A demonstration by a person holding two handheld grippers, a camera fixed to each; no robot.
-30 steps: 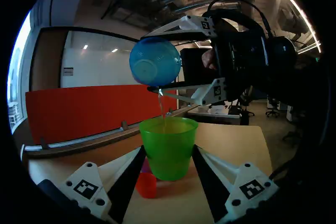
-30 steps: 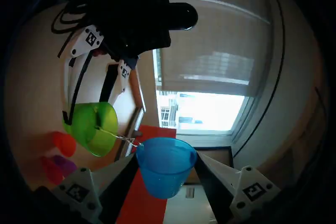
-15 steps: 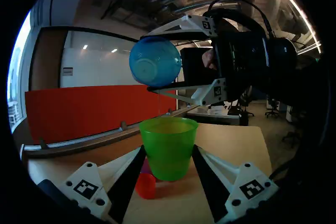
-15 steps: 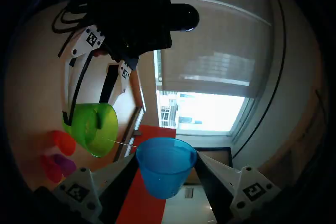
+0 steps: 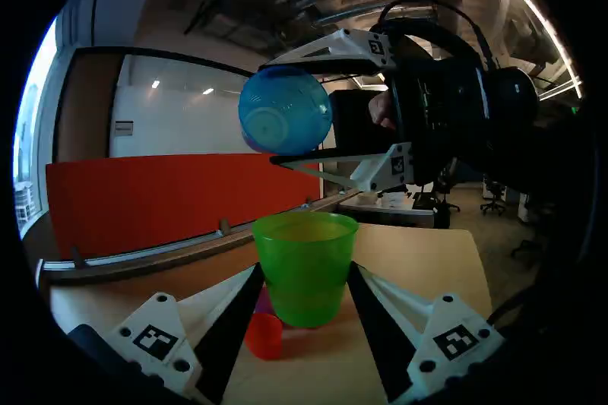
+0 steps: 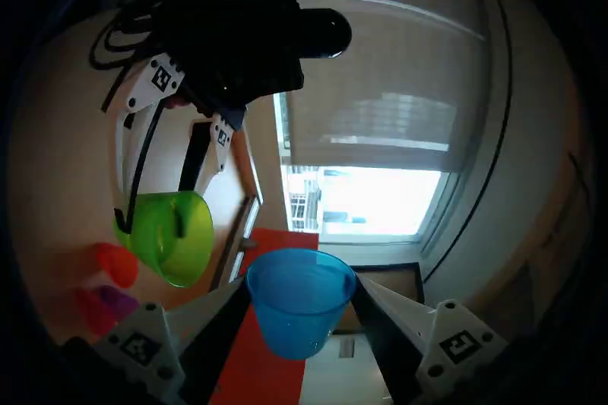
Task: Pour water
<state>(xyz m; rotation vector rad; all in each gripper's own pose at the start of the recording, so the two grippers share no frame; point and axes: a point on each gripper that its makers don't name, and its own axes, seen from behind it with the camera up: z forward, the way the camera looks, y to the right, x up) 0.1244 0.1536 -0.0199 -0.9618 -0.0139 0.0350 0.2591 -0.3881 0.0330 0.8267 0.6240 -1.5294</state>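
The stream's gone. A sec ago water ran from the blue cup (image 5: pixel 285 110) into the green cup (image 5: pixel 305 268); half a sec ago it was down to a thread; now there's nothing between them. The blue cup has also drifted a bit up and away from the green rim. My read: the pour's done or as good as done, and what's left is to tip the blue cup back upright and set it down.

The right claw (image 5: pixel 267 112) is clamped on the blue cup, one finger each side, and holds it tipped on its side, high above the green one. In the right gripper view it's the same grip, the claw (image 6: pixel 302 291) pinching the blue cup (image 6: pixel 300 314). The left claw (image 5: pixel 304 276) grips the green cup upright, low over the bench (image 5: pixel 425 253). Can't tell if its base touches the bench.

Hard to make out:
- Water level in the green cup; the wall's see-through but murky.
- Whether anything's left in the blue cup; in the left gripper view its bottom faces me.
- The small red cup (image 5: pixel 264 335) and the purple thing (image 5: pixel 263 300) behind it are half-hidden by the claw's finger.
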